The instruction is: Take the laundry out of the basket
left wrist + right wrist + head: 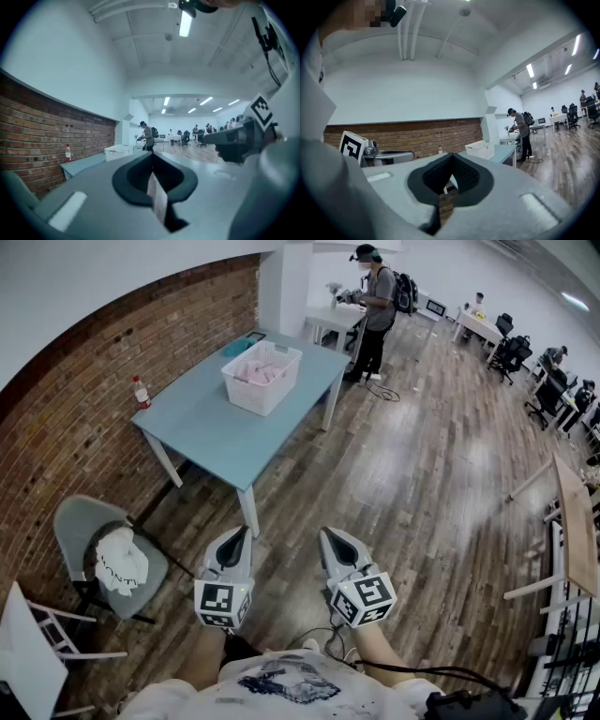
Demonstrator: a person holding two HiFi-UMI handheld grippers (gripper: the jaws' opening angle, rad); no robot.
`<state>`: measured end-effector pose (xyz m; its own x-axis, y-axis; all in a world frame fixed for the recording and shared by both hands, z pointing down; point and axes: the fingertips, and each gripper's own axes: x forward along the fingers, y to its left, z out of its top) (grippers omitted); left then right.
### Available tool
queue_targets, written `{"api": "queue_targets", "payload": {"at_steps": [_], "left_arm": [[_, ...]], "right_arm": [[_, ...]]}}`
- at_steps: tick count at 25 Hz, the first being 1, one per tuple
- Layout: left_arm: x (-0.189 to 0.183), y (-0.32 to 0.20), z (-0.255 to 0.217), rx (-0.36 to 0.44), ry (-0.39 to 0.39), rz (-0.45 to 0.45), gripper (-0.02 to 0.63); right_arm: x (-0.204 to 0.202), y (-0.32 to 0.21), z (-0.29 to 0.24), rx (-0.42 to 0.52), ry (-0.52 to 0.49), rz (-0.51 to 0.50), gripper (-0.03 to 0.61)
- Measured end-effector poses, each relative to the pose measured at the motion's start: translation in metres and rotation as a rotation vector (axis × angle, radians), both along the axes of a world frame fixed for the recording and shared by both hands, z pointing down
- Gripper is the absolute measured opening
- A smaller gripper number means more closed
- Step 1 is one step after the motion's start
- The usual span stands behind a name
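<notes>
A white laundry basket (262, 377) with pink laundry (256, 371) in it stands on the far part of a light blue table (225, 427). Both grippers are held low, close to my body and well short of the table. My left gripper (239, 533) has its jaws together with nothing between them. To its right, my right gripper (331, 537) is shut and empty too. The left gripper view shows the basket (117, 150) far off beyond the closed jaws (152, 158). From the right gripper (451, 160), the basket (482, 149) is equally distant.
A red-capped bottle (141, 392) stands at the table's left edge by the brick wall. A grey chair (80, 531) holding a white cloth (120, 563) is at my left. A person (376, 306) stands beyond the table. Wooden floor lies between me and the table; desks line the right.
</notes>
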<state>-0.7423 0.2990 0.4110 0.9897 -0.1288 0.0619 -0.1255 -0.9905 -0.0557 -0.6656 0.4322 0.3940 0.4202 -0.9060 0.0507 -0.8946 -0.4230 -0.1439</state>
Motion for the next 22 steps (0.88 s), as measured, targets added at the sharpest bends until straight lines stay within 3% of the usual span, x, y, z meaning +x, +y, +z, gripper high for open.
{"api": "queue_targets", "payload": {"at_steps": [6, 14, 22], "left_arm": [[0.034, 0.090, -0.004, 0.003, -0.029, 0.011, -0.009], [0.054, 0.130, 0.000, 0.020, -0.052, 0.026, -0.009], [0.090, 0.164, 0.008, 0.018, -0.040, 0.045, -0.009]], "right_arm": [[0.021, 0.066, -0.004, -0.002, -0.006, -0.035, -0.003], [0.040, 0.115, -0.001, 0.064, -0.054, 0.003, -0.003], [0.073, 0.165, 0.010, 0.048, -0.060, 0.041, -0.003]]}}
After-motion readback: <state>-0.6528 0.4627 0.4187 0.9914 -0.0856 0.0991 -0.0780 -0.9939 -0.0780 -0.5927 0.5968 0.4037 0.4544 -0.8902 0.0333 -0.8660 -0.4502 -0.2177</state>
